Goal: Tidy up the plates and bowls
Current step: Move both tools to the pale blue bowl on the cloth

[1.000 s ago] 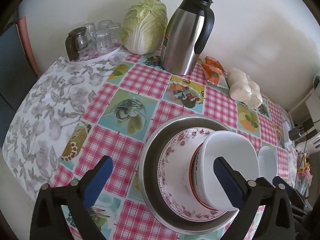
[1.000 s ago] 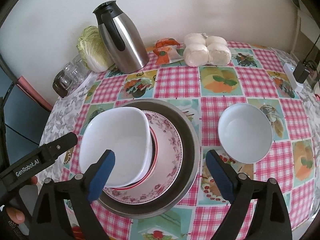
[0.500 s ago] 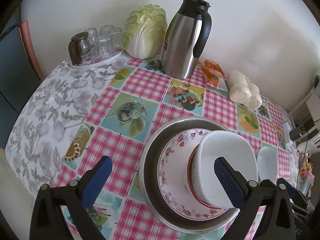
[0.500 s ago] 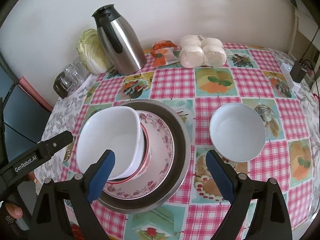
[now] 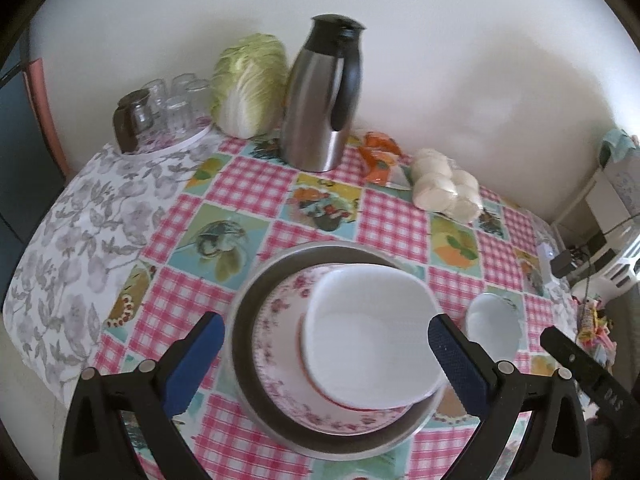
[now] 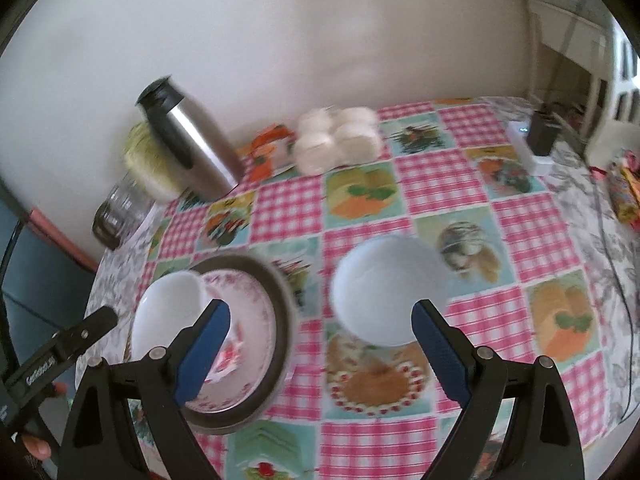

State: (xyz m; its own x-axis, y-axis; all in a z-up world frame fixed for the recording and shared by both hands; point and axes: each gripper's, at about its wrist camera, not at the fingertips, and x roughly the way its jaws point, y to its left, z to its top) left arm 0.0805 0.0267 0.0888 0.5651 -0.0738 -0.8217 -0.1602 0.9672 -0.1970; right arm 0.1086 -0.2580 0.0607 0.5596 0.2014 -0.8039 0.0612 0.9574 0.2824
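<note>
At the lower centre of the right wrist view, the right gripper (image 6: 320, 344) hangs with its blue-padded jaws spread wide and nothing between the pads, and the round white bowl (image 6: 386, 290) sits alone on the checked tablecloth (image 6: 440, 176) just beyond the gap, slightly right of centre. That bowl looks like the one piece not yet stacked, so the step in hand is judged to be the approach to collect it. The next move calls for lowering the jaws over one side of its rim, one pad inside and one outside, and closing gently, since the glazed wall is smooth and may slip. Its destination is presumably the stack at the lower left of that view. In the left wrist view the stack fills the lower centre: a wide metal basin (image 5: 256, 300) holds a pink floral plate (image 5: 280, 332), on which rests a red-rimmed dish (image 5: 303, 354) and, uppermost, a squarish white bowl (image 5: 368, 340) that sits off-centre toward the right. The left gripper (image 5: 322, 360) is also spread, empty, its pads flanking the stack without touching it. The round bowl appears again at the right of this view, plain, clean and upright, close beside the basin but apart from it. Both views are a little blurred, so fine contact cannot be judged.
</note>
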